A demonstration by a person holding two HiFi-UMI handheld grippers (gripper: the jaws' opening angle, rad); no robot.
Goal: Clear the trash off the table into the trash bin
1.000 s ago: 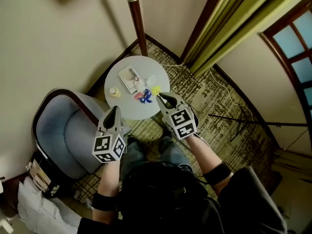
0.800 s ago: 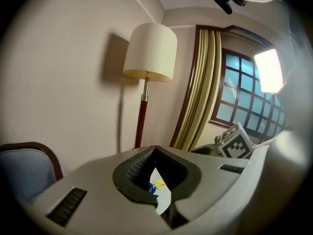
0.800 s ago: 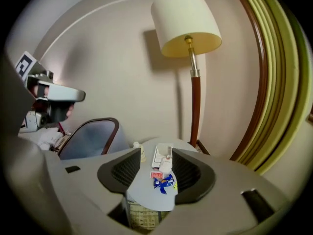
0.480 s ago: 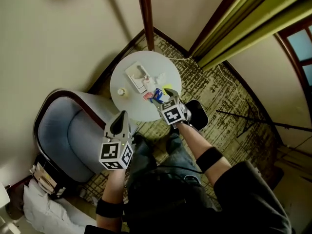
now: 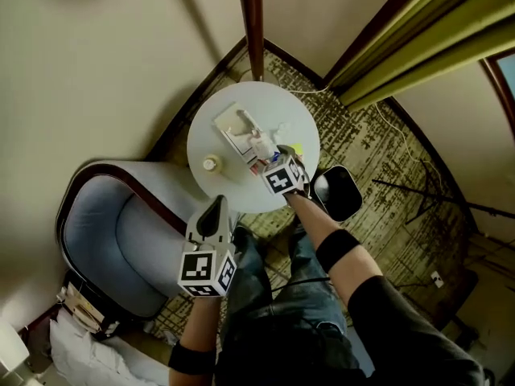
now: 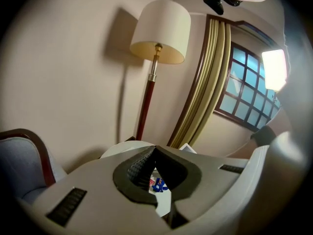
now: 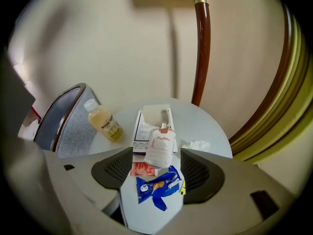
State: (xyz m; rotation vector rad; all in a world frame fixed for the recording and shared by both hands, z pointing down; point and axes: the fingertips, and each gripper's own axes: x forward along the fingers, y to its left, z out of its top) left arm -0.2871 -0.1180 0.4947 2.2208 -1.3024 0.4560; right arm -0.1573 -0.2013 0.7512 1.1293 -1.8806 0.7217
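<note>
Right gripper (image 5: 285, 153) drops to the table (image 5: 211, 127), jaws newly spread

Since the earlier frame it has come down from above the near rim to just over the litter. Its jaws have just been opening and now stand wide, one on each side of the blue wrapper (image 7: 157, 185), with the pads not pressing on it. The left gripper (image 5: 215, 206) has sunk a little beside the chair (image 5: 105, 232), its jaws together on nothing. The trash is all on the table: wrapper, red packet (image 7: 143, 169), white pouch (image 7: 160, 148) and tissue (image 7: 196, 145), with a bottle (image 7: 103, 121) behind. The step in hand looks like the first pick, the wrapper. The next move calls for lowering until the pads flank it, closing, then carrying it to what looks like the bin (image 5: 338, 193), on the floor just right of the table. Thin film may slip, so the tips should meet low
</note>
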